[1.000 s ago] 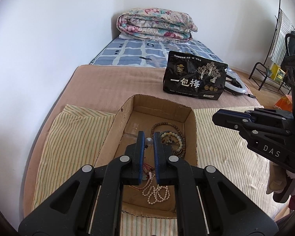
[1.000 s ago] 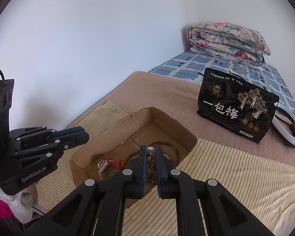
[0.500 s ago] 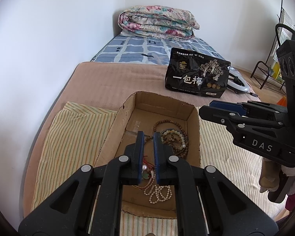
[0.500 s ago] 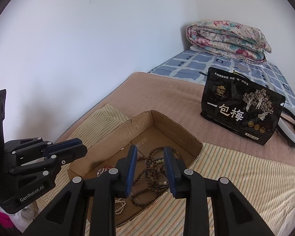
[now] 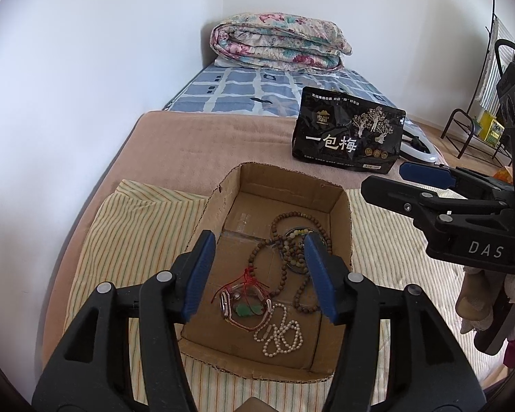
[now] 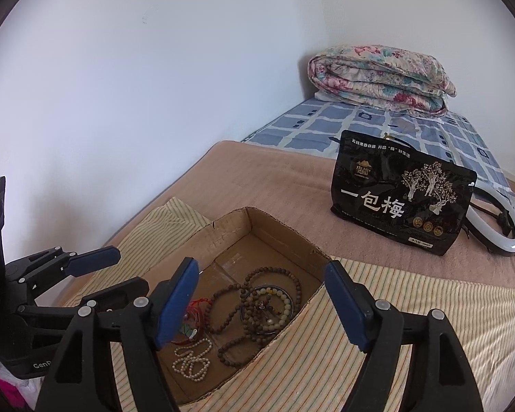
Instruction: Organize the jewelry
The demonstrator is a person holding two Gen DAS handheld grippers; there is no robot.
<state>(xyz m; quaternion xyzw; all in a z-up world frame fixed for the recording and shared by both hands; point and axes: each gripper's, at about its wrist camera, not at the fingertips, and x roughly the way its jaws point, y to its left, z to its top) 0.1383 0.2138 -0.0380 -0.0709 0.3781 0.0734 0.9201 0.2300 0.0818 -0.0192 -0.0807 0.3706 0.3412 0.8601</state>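
Left wrist view shows your left gripper (image 5: 259,271) spread wide above the box (image 5: 223,199), its blue pads empty and touching nothing. Between the jaws you look straight down onto the jewelry: a watch (image 5: 228,304) with a pink strap lies near the front, a green pendant (image 5: 245,309) on red cord (image 5: 250,274) rests inside its loop, and a pearl string (image 5: 279,334) is heaped just to the right of it. Brown beads (image 5: 293,226) run in loops toward the back right of the box, over a pale bracelet (image 5: 297,235).

Your right gripper (image 6: 261,295) is also spread wide and holds nothing; it hangs over the box's right wall (image 6: 292,326), with the brown beads (image 6: 257,295) and pearls (image 6: 192,360) showing between its jaws. Each gripper appears in the other's view, apart from the box and from each other.

The box sits on a striped cloth (image 5: 137,233) laid over a brown blanket (image 5: 206,144). Behind it stands a black bag (image 6: 401,202), with a ring light (image 6: 498,240) just behind that and a folded quilt (image 6: 377,75) at the far end.
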